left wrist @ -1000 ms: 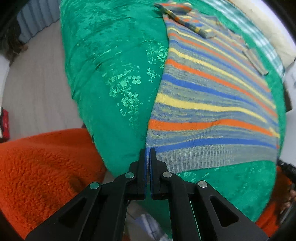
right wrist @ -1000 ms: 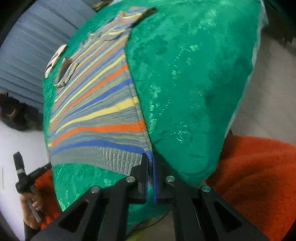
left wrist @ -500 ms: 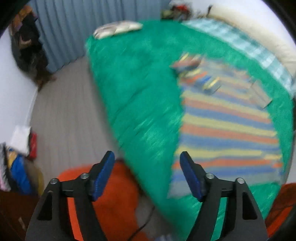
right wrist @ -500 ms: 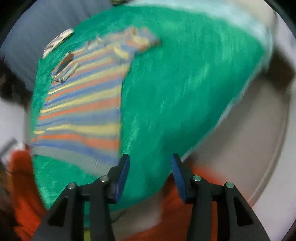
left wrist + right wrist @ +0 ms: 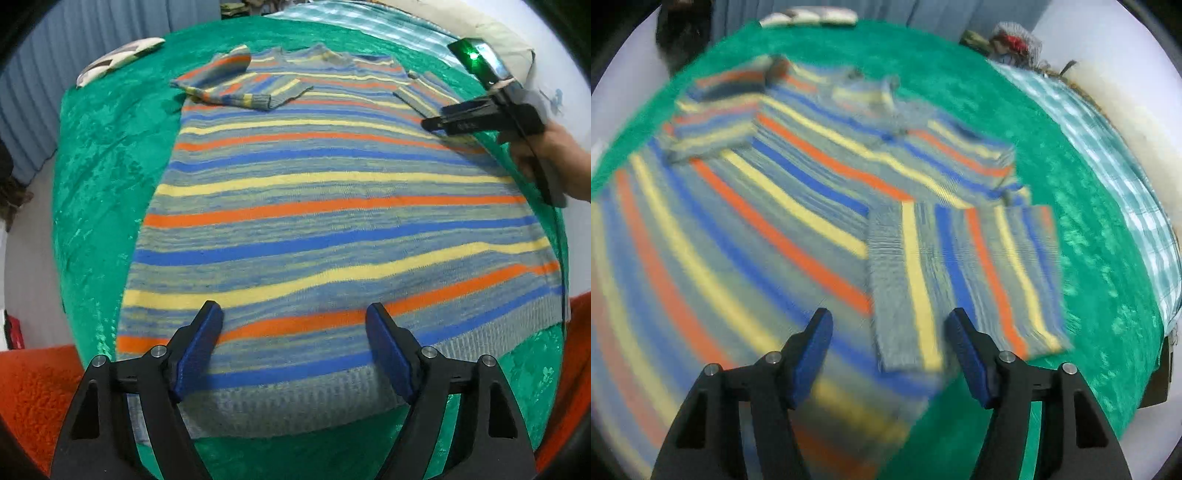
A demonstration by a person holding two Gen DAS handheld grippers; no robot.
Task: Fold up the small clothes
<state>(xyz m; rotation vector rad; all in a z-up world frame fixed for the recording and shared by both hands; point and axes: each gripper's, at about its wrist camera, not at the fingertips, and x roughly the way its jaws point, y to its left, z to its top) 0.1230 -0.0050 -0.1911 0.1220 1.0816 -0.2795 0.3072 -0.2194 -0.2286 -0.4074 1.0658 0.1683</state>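
Sweater flat on bed; both my tongs spread, empty. Folded sleeve at twelve o'clock could unfold if I snag it.

The striped sweater lies flat across the middle of the green bedspread, both sleeves folded onto it, nothing raised above it. Bare bedspread runs along its left side. A patterned cushion occupies the far-left corner. The right claw hovers over the sweater's far-right edge.

striped sweater motion-blurred, right view
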